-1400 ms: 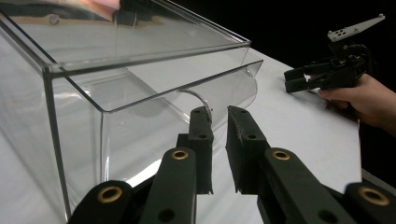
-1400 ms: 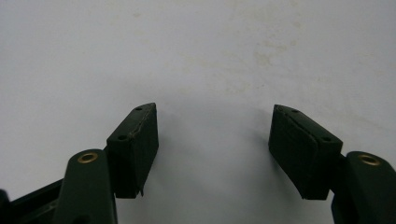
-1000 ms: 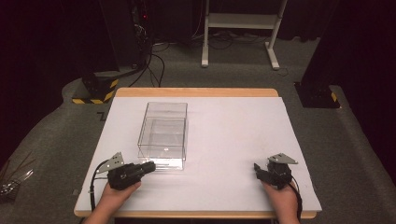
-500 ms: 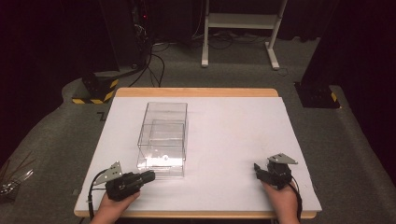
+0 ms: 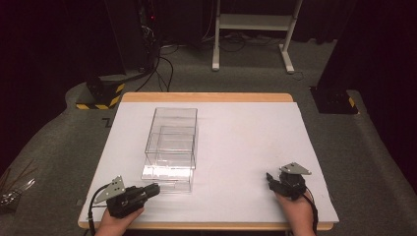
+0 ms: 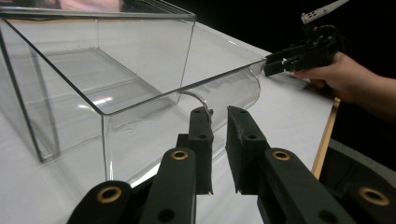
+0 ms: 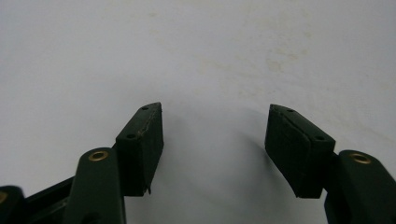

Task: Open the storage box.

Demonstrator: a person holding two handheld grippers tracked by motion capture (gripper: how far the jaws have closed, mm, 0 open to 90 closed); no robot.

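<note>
High view: we logged a clear plastic box [image 5: 171,147] left of table [image 5: 246,142] centre, long axis running away; left gripper [image 5: 153,189], jaws nearly closed on nothing, just before its near end; right gripper [image 5: 270,176] open, well apart.

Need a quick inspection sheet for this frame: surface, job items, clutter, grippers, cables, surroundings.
Surface: white table with a wooden edge, faint stains seen in the right gripper view.
Job's things: clear plastic box, open-fronted with a curved lip, empty, at left of centre.
Clutter: nothing seen.
Grippers: left gripper jaws a narrow gap apart, pointed at the box's lip, holding nothing; right gripper open wide over bare table.
Cables: black cable loops off the left gripper; floor cables behind.
Surroundings: grey carpet, white stand, striped hazard block, dark backdrop.
</note>
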